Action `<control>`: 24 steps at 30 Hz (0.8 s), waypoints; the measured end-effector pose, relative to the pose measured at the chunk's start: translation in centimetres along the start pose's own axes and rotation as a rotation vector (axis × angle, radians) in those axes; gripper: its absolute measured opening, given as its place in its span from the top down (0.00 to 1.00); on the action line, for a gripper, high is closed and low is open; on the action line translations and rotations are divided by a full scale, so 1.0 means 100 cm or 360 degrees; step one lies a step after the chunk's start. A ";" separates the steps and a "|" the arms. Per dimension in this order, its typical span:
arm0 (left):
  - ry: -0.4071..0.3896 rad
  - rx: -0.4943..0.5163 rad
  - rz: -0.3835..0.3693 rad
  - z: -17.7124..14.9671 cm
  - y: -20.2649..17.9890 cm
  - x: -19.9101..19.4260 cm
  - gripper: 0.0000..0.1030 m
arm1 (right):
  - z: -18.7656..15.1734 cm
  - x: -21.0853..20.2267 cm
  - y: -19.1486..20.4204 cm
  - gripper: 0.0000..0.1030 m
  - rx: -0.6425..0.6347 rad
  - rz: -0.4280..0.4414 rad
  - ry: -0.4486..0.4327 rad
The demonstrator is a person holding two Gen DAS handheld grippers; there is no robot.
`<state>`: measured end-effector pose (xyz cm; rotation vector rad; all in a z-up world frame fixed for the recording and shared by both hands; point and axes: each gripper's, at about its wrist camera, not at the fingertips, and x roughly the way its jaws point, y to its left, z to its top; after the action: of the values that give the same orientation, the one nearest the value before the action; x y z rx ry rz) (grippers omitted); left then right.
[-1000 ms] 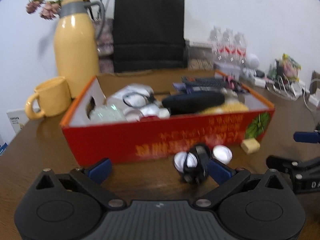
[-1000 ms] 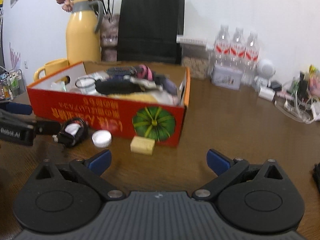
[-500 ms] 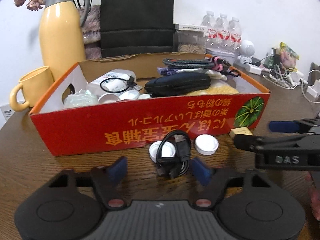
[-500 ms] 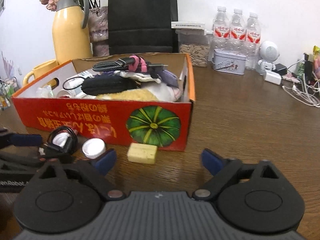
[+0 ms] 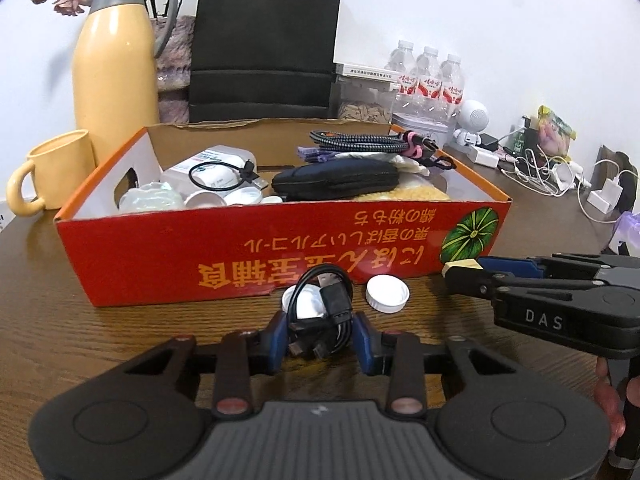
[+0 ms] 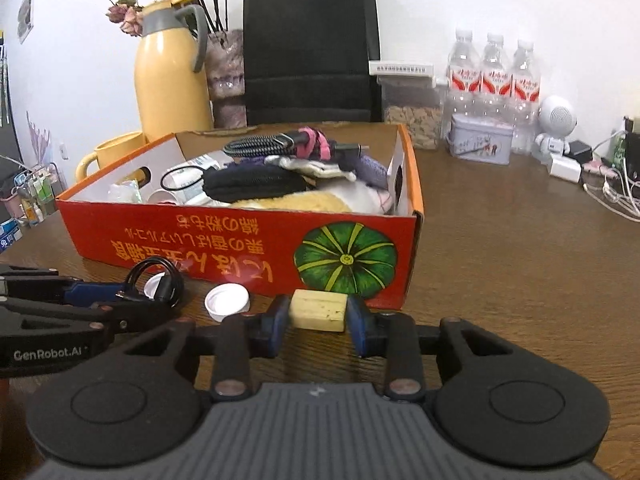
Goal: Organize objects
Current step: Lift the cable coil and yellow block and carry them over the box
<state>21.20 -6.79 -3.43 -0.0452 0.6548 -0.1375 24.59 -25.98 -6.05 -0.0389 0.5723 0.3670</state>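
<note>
Two grippers are closing at the table's near edge: the left gripper [image 5: 320,338] around a coiled black cable [image 5: 320,312], the right gripper [image 6: 319,314] around a yellow block [image 6: 319,311]. A white cap [image 5: 387,293] lies between them; the red box [image 5: 280,248] stands just behind.

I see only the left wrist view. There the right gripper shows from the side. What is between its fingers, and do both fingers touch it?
Observer: A pale yellow rectangular block. The right gripper is closing its jaws, and both blue pads meet the block's sides.
Operator: Is the white cap touching that block?
Observer: No. The white round plastic cap lies apart from it, to its left on the brown wooden table.
</note>
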 end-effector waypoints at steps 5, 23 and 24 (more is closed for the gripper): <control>-0.0042 -0.0009 -0.0015 -0.003 0.001 -0.009 0.68 | -0.002 -0.008 0.006 0.68 -0.0036 0.0001 -0.0048; -0.0221 -0.0086 -0.0012 0.006 0.016 -0.052 0.68 | 0.005 -0.039 0.039 0.68 -0.0078 0.0089 -0.0229; -0.0231 -0.0084 -0.0005 0.009 0.018 -0.054 0.68 | 0.007 -0.039 0.043 0.68 -0.0088 0.0098 -0.0238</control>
<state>17.72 -4.26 0.36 -0.1063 0.5132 -0.1188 20.45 -23.10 -3.07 -0.0469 0.4164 0.4420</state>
